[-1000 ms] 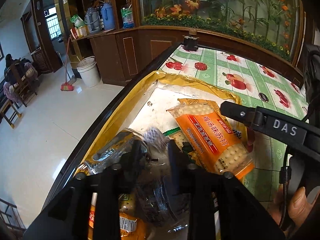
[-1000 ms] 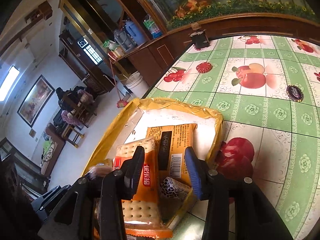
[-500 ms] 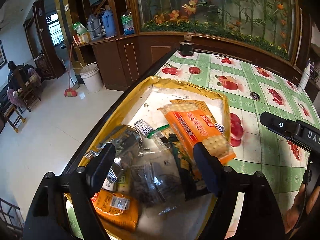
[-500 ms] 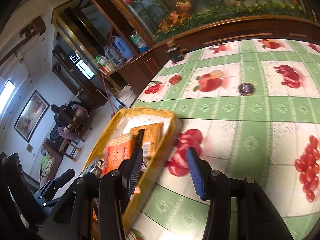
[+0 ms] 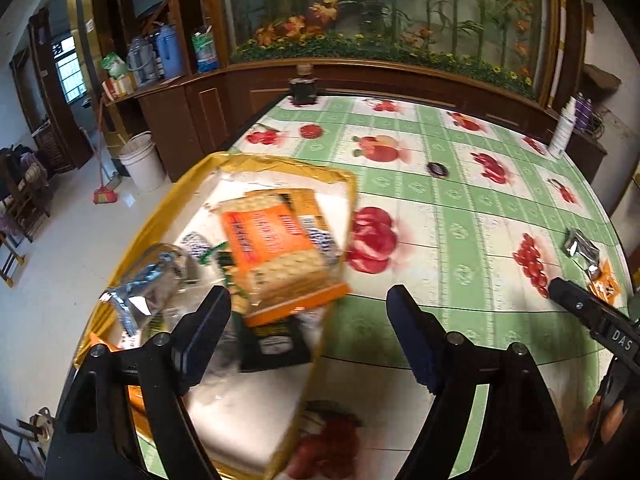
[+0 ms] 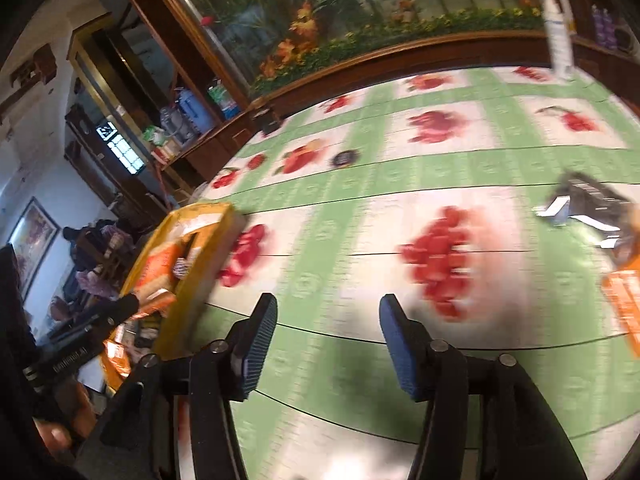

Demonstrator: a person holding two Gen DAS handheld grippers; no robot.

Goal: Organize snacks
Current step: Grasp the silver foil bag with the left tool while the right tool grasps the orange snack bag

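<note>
A yellow tray (image 5: 280, 166) at the table's left edge holds an orange cracker packet (image 5: 280, 248), a silver packet (image 5: 148, 284) and a black packet (image 5: 276, 340). My left gripper (image 5: 310, 312) hangs open above the tray's right rim with nothing in its jaws. My right gripper (image 6: 328, 312) is over the bare green tablecloth, its jaws opening and empty. A silver packet (image 6: 584, 204) and an orange packet (image 6: 624, 300) lie loose at the far right, ahead of it. The tray (image 6: 200, 264) is at its left. The right wrist view is blurred.
A small dark round thing (image 5: 438, 169) lies mid-table. A dark jar (image 5: 303, 88) stands at the far edge and a white bottle (image 5: 562, 132) at the back right. The table edge drops to the floor just left of the tray.
My left jaws spread wide over the tray's packets and drew back to the right. My right gripper swung right, away from the tray and across the tablecloth, with its jaws widening.
</note>
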